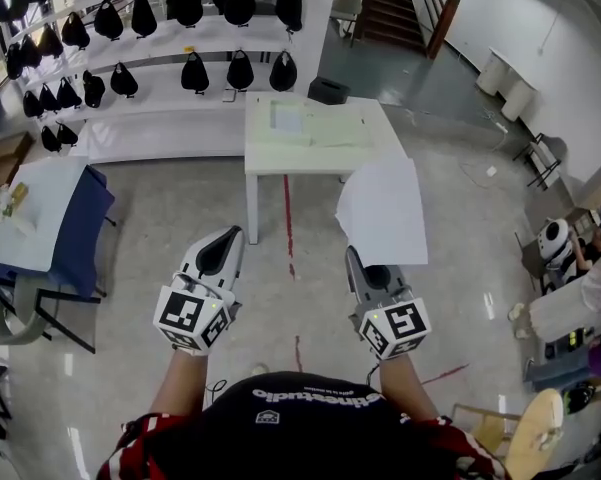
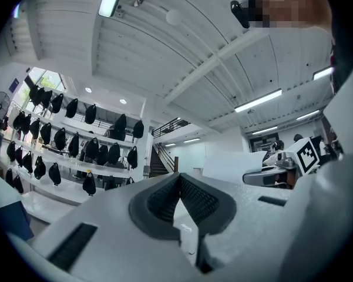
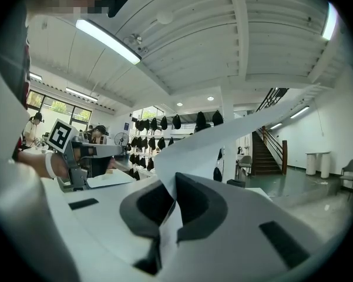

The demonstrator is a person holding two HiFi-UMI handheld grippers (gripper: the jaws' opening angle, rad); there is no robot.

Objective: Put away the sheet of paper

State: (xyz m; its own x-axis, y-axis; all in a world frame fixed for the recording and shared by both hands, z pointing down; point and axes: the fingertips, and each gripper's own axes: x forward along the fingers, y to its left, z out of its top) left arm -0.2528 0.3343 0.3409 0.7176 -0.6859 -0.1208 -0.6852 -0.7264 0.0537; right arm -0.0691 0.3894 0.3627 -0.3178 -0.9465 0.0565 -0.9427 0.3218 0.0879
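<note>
The paper point(image 1: 385, 213) is clamped by the right gripper point(image 3: 172, 181), near the table point(image 1: 270, 156). The left gripper point(image 2: 180, 178) is seen closed, empty.

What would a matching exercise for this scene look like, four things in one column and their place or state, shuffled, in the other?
1 sheet of paper
2 left hand-held gripper
3 white table
4 black bags

A hung on racks
B shut, empty
C clamped in right hand-held gripper
D on the floor ahead

Pairs: 1-C, 2-B, 3-D, 4-A
</note>
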